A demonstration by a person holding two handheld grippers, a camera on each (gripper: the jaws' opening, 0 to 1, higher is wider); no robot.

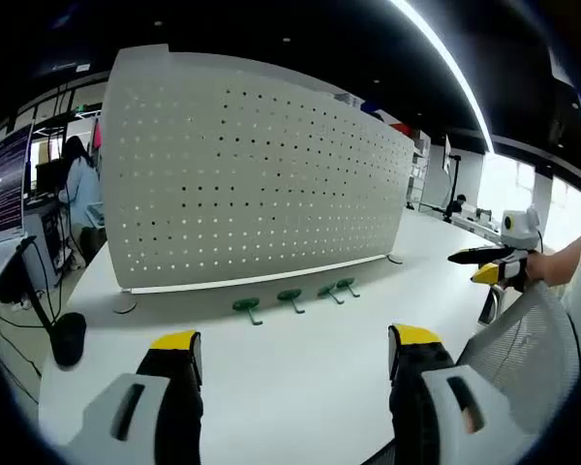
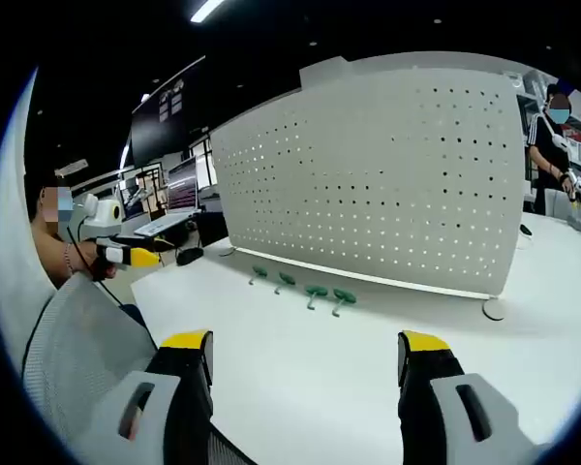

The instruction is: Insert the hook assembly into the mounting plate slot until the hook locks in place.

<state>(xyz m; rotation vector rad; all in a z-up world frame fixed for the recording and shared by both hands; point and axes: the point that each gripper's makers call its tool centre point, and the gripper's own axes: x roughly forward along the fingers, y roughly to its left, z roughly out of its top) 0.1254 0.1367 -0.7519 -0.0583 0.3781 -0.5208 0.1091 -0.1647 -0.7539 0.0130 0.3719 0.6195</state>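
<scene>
I see four green hooks (image 1: pixel 292 298) lying in a row on my white table (image 1: pixel 300 378), at twelve o'clock before the upright pegboard (image 1: pixel 252 184). Left gripper (image 1: pixel 295 354) and right gripper (image 2: pixel 305 354) gape wide, holding nothing. Dim office beyond.

Pegboard panel (image 1: pixel 257 179): white sheet, looks like painted metal, matt, smooth, pierced with regular rows of small round holes; pale strip along its lower edge.

Table (image 1: pixel 300 378): white top, smooth, satin finish with a soft sheen.

Hooks (image 1: pixel 292 299), four: green, look like moulded plastic, slightly glossy.

Left tongs (image 1: pixel 295 344): black bodies of matt plastic, yellow tip caps, light grey plastic shells behind.

Right tongs (image 2: pixel 305 344): same black, yellow and grey plastic, matt.

Chair back (image 2: pixel 82 358): grey woven mesh cloth, fine open texture.

Small round object (image 1: pixel 68 339) at the table's edge: black, matt.
</scene>
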